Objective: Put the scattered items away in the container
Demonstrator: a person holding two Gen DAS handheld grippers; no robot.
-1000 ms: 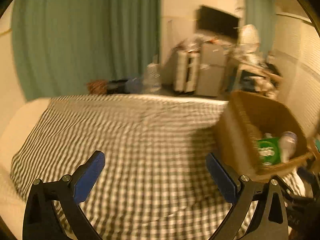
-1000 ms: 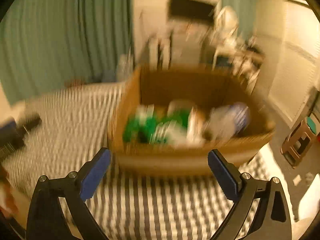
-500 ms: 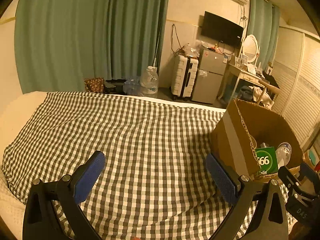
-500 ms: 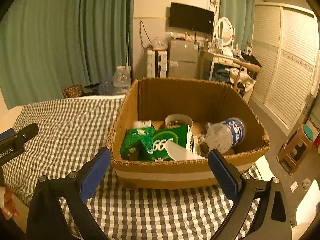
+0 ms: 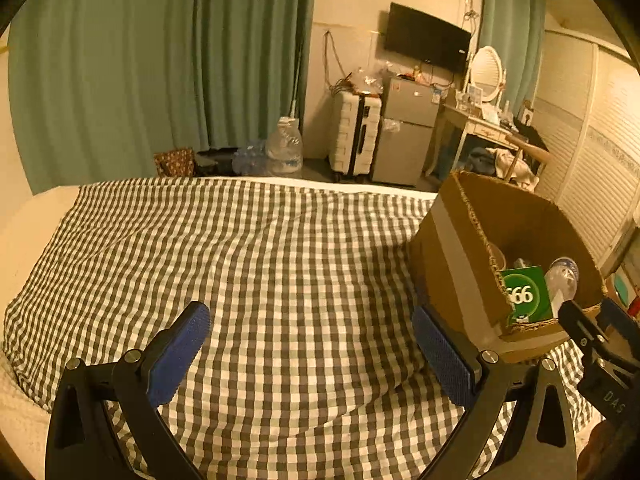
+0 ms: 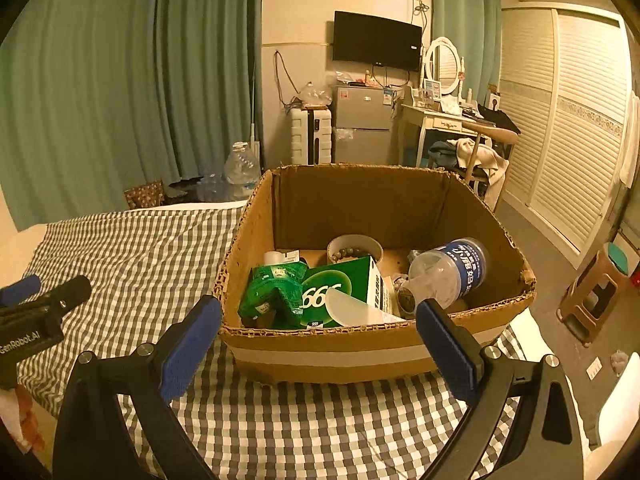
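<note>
Fingers of the right gripper [image 6: 318, 330] are standing wide apart and empty, framing the near wall of the cardboard box [image 6: 340, 354], which is sitting at 12 o'clock just beyond the blue pads. Inside it are lying a green 666 carton [image 6: 340, 292], a green pouch [image 6: 274, 290], a clear water bottle [image 6: 450, 272] with a blue label, a white scoop [image 6: 354, 312] and a round tub of beads [image 6: 354, 248]. Fingers of the left gripper [image 5: 310, 342] are likewise spread and holding nothing, hovering over bare checked bedspread [image 5: 260, 272], with the box at their 2 o'clock and its near corner close beside the right pad.

Compared with half a second ago, both views are showing almost the same scene, the box having shifted only slightly in the frame.

Around the bed, green curtains [image 6: 120, 80] are hanging at 11 o'clock, while a wall television [image 6: 376, 42], small fridge [image 6: 362, 124] and white suitcase [image 6: 310, 136] are standing at 12 o'clock.
</note>
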